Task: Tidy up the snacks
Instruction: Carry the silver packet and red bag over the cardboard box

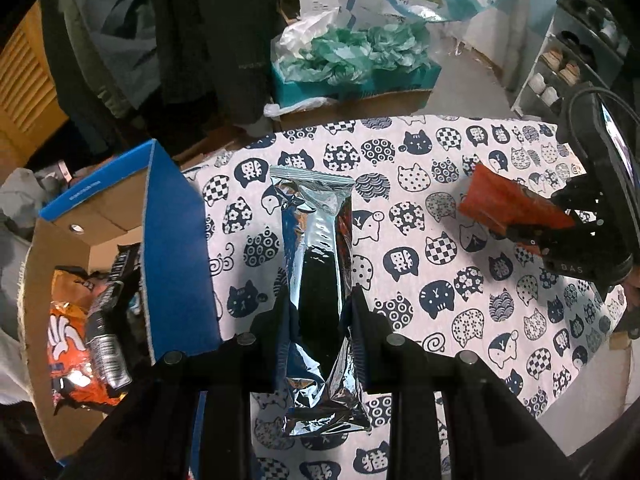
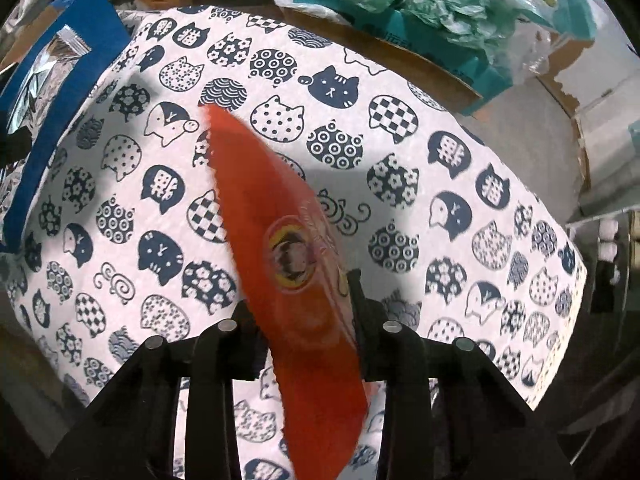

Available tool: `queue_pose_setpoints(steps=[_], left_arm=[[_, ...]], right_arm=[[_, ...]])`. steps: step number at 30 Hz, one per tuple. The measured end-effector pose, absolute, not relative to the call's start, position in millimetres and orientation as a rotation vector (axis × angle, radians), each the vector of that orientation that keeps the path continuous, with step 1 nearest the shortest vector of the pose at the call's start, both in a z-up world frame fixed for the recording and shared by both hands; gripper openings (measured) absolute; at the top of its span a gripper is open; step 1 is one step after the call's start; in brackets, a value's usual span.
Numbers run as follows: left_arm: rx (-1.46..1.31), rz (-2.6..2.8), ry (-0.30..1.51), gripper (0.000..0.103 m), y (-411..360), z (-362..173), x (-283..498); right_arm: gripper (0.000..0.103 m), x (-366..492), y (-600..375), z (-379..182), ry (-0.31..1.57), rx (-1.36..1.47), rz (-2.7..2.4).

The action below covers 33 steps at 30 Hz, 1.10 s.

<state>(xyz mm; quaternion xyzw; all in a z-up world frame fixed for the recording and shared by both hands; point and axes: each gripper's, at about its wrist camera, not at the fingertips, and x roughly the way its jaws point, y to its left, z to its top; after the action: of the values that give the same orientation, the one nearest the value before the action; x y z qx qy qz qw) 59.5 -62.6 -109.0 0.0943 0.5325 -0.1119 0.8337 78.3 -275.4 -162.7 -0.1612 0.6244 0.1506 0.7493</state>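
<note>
A: Status on both grippers?

B: Left gripper point(image 1: 318, 312) is clamping a silver foil packet point(image 1: 314, 256), jaws pressing both of its long edges. Packet is hanging lengthwise above the cat-print tablecloth point(image 1: 460, 184), just beside the blue cardboard box point(image 1: 176, 240). Its printed face is turning away from the lens, so branding is unreadable.

A: Right one?

B: Right gripper point(image 2: 310, 316) is pinching a red snack packet point(image 2: 280, 248) edge-on. Round yellow-ringed emblem is showing on it, but the packet is blurring, so the text is illegible. Its lower end is running out of frame in the right wrist view. From the left wrist view the same packet is sitting over the right part of the cloth, well apart from the box.

A: What's in the box?

B: An orange snack bag point(image 1: 72, 344) and a dark packet with silver print point(image 1: 106, 320) are lying inside. Box wall is hiding the rest of the contents, and the left gripper body is covering the near corner.

A: Anything else around?

B: A teal box stuffed with green plastic bags point(image 1: 352, 52) is sitting beyond the table's far edge. A shoe rack point(image 1: 568, 64) is standing far right, partly cut off. Dark clothing point(image 1: 224, 32) is hanging behind the blue box.
</note>
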Motion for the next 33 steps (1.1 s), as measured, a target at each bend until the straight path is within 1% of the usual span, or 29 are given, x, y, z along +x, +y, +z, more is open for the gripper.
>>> queue_pose_setpoints(steps=[4,8,18,33], left_arm=[[0.202,-0.244,1.101,0.027,-59.1,-96.3,49.7],[0.217,-0.247,1.063,0.027,-54.4,-81.3,38.7],[0.228,-0.243,0.985,0.027,-31.7,-47.0,13.0],[0.16,-0.158,0.939,0.027,39.6,-23.7,6.4]], right_arm=[[0.028,57.7,-266.8,-143.1,1.351,-0.329,0.32],[0.028,43.8,-258.0,-127.0,1.335,-0.291,0.322],[0.028,56.9,-241.4,-103.3,1.285,-0.195,0.346],[0.028,63.9,-151.7,-44.2,1.185,-0.148,0.489]])
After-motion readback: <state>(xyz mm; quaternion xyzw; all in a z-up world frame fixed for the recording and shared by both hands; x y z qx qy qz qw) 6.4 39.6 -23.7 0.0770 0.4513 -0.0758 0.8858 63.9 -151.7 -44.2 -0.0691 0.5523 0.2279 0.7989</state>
